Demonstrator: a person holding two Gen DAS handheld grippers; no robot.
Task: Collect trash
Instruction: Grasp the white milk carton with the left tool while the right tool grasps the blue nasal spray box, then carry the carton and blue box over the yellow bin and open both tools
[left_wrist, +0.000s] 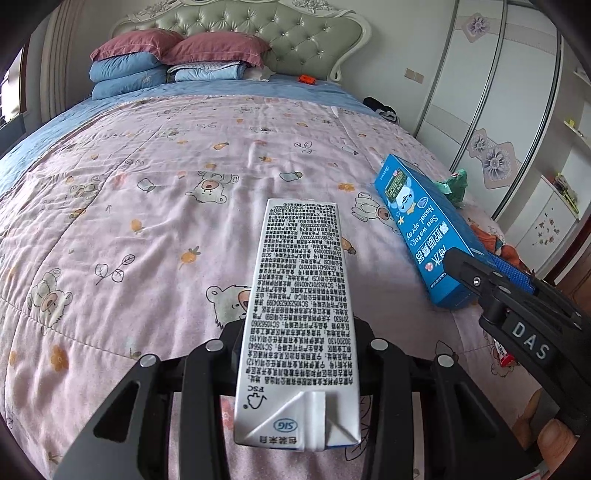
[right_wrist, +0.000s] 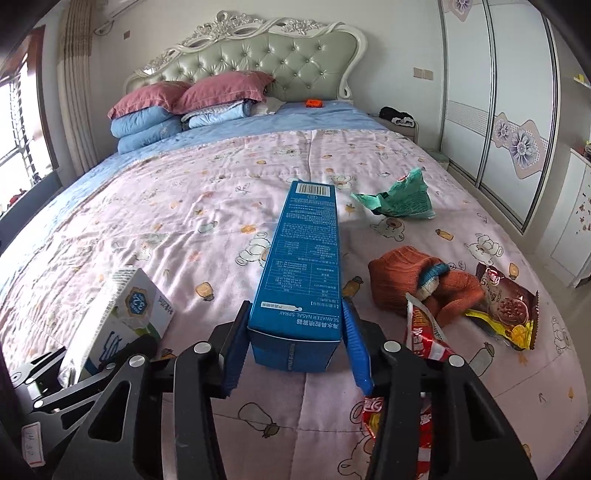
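My left gripper (left_wrist: 297, 354) is shut on a white milk carton (left_wrist: 299, 314) and holds it above the pink quilt. The carton also shows at the left of the right wrist view (right_wrist: 122, 314). My right gripper (right_wrist: 293, 332) is shut on a blue nasal spray box (right_wrist: 303, 258). The box also shows at the right of the left wrist view (left_wrist: 421, 225). A crumpled green wrapper (right_wrist: 400, 197), a brown snack wrapper (right_wrist: 508, 301) and a red snack wrapper (right_wrist: 424, 332) lie on the quilt to the right.
The bed's pink bear-print quilt (right_wrist: 184, 221) fills both views. An orange knitted piece (right_wrist: 417, 280) lies among the wrappers. Pillows and folded blankets (right_wrist: 177, 110) sit by the headboard, with a small orange object (right_wrist: 314, 102) nearby. A wardrobe (right_wrist: 498, 110) stands right of the bed.
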